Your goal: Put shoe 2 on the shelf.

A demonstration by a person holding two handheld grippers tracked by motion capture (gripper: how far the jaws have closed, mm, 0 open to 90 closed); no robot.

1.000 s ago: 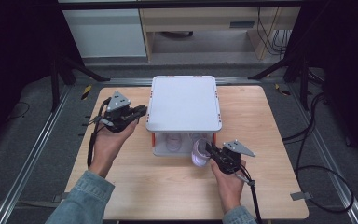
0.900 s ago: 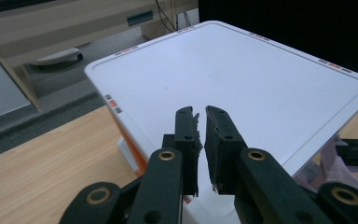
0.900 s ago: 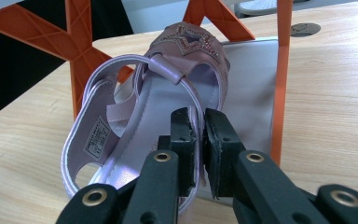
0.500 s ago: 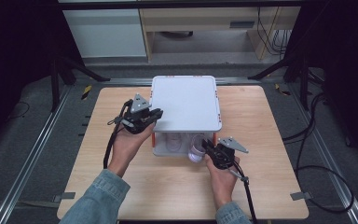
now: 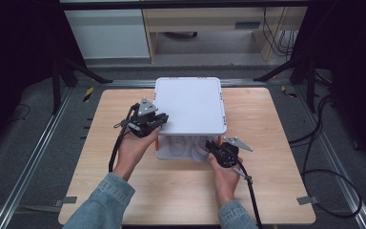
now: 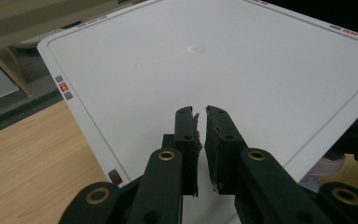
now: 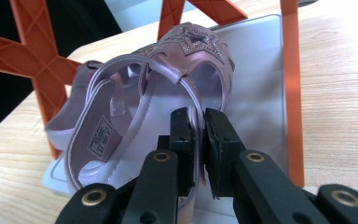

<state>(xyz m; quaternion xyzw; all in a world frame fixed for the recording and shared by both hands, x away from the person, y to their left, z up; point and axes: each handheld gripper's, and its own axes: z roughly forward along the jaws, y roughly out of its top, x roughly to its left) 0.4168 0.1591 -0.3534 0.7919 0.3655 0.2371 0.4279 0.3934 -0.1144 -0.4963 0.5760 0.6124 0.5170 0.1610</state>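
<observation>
On the wooden table (image 5: 124, 191) stands a white-topped rack (image 5: 190, 105) with orange frame, the left gripper (image 6: 200, 126) resting clenched and empty over its top, while the right gripper (image 7: 199, 135) pinches the edge of a pink sandal (image 7: 168, 93) lying on the rack's lower shelf.

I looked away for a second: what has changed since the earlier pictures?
The left gripper moved in from the table's left onto the white lid, jaws shut. The right gripper, shut on the pink sandal, carried it closer to the box, into the opening under the lid. Box and lid stayed put.
</observation>
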